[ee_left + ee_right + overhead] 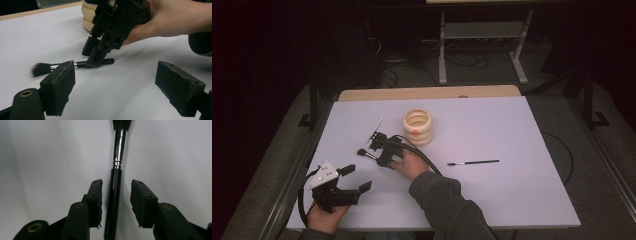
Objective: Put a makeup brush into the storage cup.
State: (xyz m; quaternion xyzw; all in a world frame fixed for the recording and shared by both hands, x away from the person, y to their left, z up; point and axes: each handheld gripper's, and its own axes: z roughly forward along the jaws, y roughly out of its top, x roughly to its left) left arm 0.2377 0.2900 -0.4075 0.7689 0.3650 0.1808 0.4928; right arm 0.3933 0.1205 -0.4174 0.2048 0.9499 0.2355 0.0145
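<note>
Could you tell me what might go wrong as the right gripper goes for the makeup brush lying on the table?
The right gripper straddles the brush, but its pads do not press it yet; the round, glossy handle could roll or squirt out as they close.

The handle sits nearer one pad than the other, so closing may nudge it sideways before gripping.

The jaws reach down close to the table, so the tips may scrape the surface.

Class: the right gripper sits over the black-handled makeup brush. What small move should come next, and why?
Probably close the right gripper on the makeup brush: the black handle lies between its jaws, with gaps visible on both sides, so nothing grips it yet and it rests on the table.
</note>
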